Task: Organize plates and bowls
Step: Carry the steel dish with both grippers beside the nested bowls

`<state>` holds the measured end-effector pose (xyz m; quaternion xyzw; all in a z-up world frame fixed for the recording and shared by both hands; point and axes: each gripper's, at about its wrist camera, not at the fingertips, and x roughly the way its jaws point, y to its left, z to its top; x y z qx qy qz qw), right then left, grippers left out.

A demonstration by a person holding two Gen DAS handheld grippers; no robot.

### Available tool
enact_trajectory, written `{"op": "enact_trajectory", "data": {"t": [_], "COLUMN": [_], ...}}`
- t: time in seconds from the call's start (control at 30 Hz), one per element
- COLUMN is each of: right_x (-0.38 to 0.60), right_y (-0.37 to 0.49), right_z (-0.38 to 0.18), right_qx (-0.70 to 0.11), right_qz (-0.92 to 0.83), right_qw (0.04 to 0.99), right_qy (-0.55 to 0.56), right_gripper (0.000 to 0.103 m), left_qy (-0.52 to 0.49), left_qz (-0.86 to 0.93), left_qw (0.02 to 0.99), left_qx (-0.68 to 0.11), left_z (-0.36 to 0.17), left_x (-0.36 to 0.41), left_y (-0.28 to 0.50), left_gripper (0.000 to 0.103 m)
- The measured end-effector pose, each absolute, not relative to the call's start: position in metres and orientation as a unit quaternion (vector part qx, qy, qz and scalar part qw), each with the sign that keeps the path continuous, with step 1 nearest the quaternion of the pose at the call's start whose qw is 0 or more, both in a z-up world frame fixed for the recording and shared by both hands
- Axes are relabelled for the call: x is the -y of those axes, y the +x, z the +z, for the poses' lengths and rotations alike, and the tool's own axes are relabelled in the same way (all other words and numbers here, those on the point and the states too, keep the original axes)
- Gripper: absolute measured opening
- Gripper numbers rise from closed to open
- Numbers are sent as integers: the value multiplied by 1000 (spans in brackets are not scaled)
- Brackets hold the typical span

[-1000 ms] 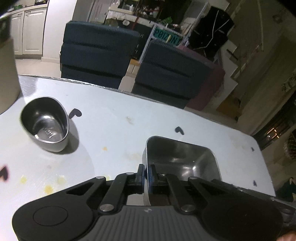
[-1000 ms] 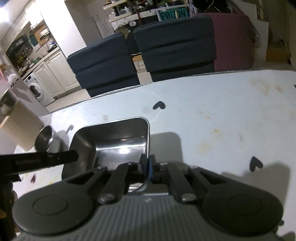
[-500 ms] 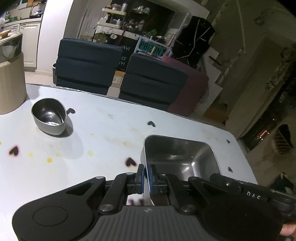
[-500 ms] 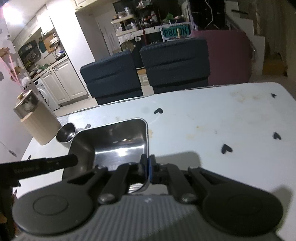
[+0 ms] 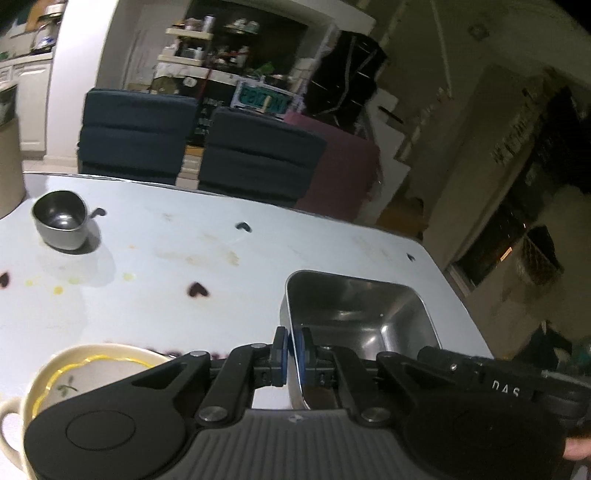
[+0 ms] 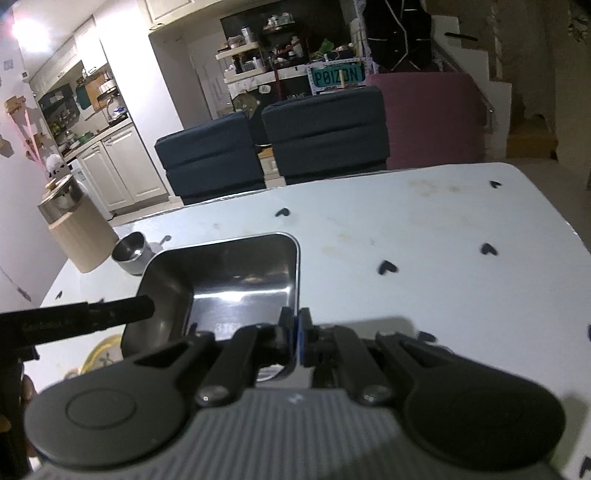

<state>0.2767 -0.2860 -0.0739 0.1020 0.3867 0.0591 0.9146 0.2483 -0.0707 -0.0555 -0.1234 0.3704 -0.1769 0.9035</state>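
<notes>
Left wrist view, from left to right: a cream plate (image 5: 92, 373) with a yellow rim lies at the near edge of the worktop (image 5: 221, 280), a small steel bowl (image 5: 61, 219) stands far back, and the left gripper (image 5: 290, 350) has its jaws clenched on the near wall of the square steel tray (image 5: 358, 317). Right wrist view: the right gripper (image 6: 295, 334) grasps the same tray's right wall.

Two dark navy upholstered chairs (image 6: 271, 147) stand side by side behind the pale blue table (image 6: 424, 229), a maroon sofa (image 6: 432, 114) beside them. White kitchen cabinets (image 6: 122, 170) line the left wall, under a bright ceiling light (image 6: 27, 27).
</notes>
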Motion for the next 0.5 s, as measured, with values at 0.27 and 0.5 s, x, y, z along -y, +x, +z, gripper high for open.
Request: {"op": "enact_trajectory", "data": {"t": [0.27, 0.5], "right_x": [307, 325], "right_y": [259, 256], "right_z": [-76, -86], "right_qx": [-394, -413], "right_qz": [28, 16], "right_qw": [914, 907], "right_qy": [90, 80], "right_gripper": [4, 4], "left_qy": [-122, -118], "left_qz": [-211, -235], "left_qw": [886, 874], "left_qx": [-394, -408], "left_z": [-74, -87], "left_x": [97, 114], "left_y": [244, 242], "left_gripper": [6, 8]}}
